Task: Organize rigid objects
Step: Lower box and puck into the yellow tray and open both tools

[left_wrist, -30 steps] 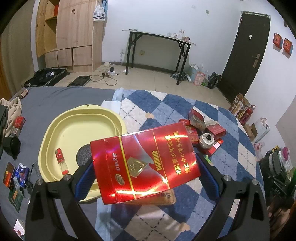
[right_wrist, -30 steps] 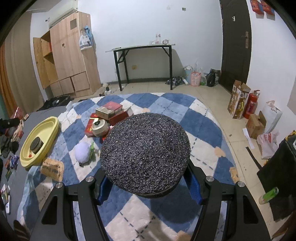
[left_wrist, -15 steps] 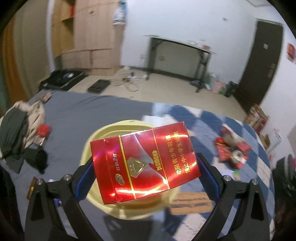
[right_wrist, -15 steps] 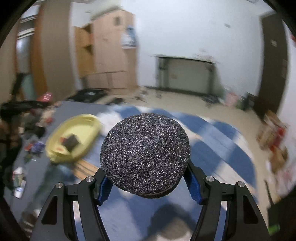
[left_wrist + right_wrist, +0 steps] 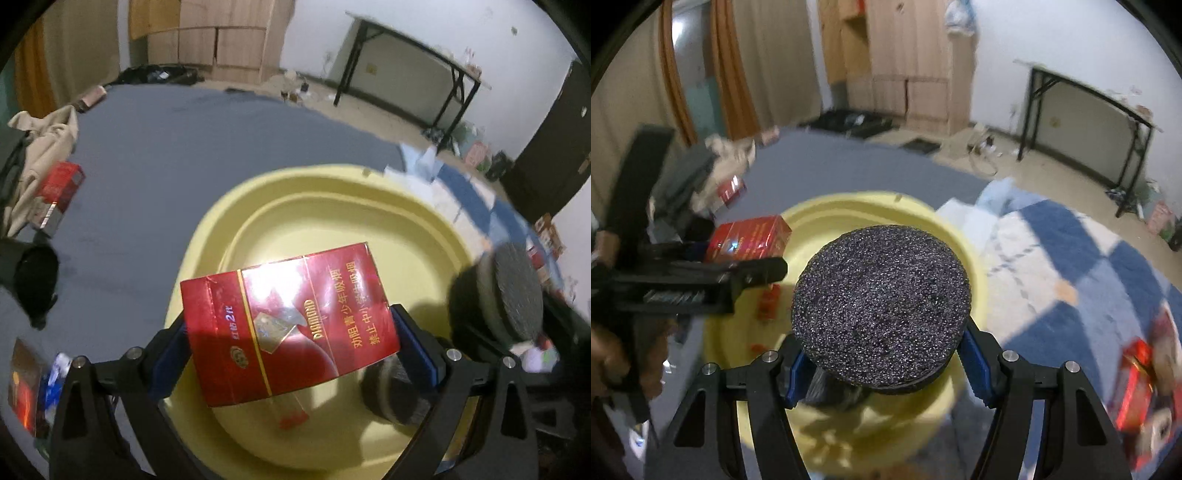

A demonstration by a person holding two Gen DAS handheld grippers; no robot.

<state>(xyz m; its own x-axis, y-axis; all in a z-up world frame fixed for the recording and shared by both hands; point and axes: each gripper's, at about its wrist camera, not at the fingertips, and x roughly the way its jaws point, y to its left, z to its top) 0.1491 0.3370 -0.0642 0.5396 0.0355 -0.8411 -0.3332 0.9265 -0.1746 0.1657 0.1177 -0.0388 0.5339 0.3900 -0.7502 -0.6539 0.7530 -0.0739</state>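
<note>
My left gripper (image 5: 291, 354) is shut on a red cigarette box (image 5: 291, 321) and holds it above the yellow tray (image 5: 332, 206). My right gripper (image 5: 882, 369) is shut on a black gritty round disc (image 5: 882, 306), held over the same tray (image 5: 834, 210). The disc (image 5: 513, 291) shows at the right in the left wrist view, and the red box (image 5: 750, 238) and left gripper (image 5: 750, 273) show at the left in the right wrist view. Inside the tray lie a second dark disc (image 5: 395, 391) and a small red item (image 5: 291, 417).
The tray sits on a grey mat (image 5: 184, 147) beside a blue checked rug (image 5: 1071, 266). Clothes and a red box (image 5: 59, 184) lie at the left. More red boxes (image 5: 1134, 384) lie on the rug at the right. A black table (image 5: 413, 62) stands by the wall.
Both grippers have swung left from the rug to above the yellow tray, each still holding its object. The tray now fills the middle of both views.
</note>
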